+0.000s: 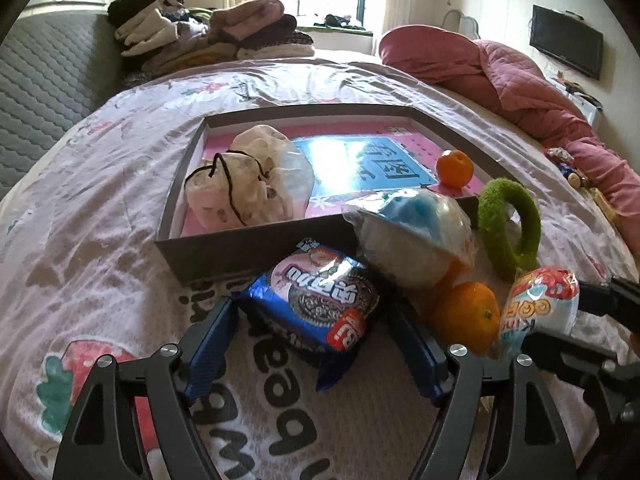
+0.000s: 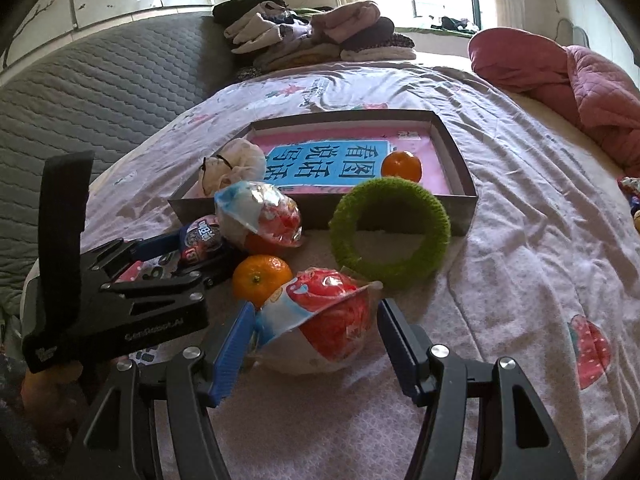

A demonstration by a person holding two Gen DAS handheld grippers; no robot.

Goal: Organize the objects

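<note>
On the bed, a blue cookie packet (image 1: 316, 304) lies between the wide-apart blue fingers of my left gripper (image 1: 312, 312); the pads do not press on it. My right gripper (image 2: 316, 310) is shut on a red-and-white wrapped snack egg (image 2: 328, 316), which rests on the sheet. A second wrapped egg with a blue top (image 1: 412, 236) leans on the grey shallow box (image 1: 240, 246). An orange (image 1: 466, 316) and a green fuzzy ring (image 1: 508, 228) lie beside it. Inside the box are a dotted drawstring pouch (image 1: 248, 184), a pink-and-blue book (image 1: 360, 160) and another orange (image 1: 454, 168).
A pile of folded clothes (image 1: 208, 32) sits at the bed's far end, and a pink quilt (image 1: 520, 76) is bunched along the right. A grey padded panel (image 2: 88, 92) borders the left. Small items (image 1: 572, 172) lie by the quilt.
</note>
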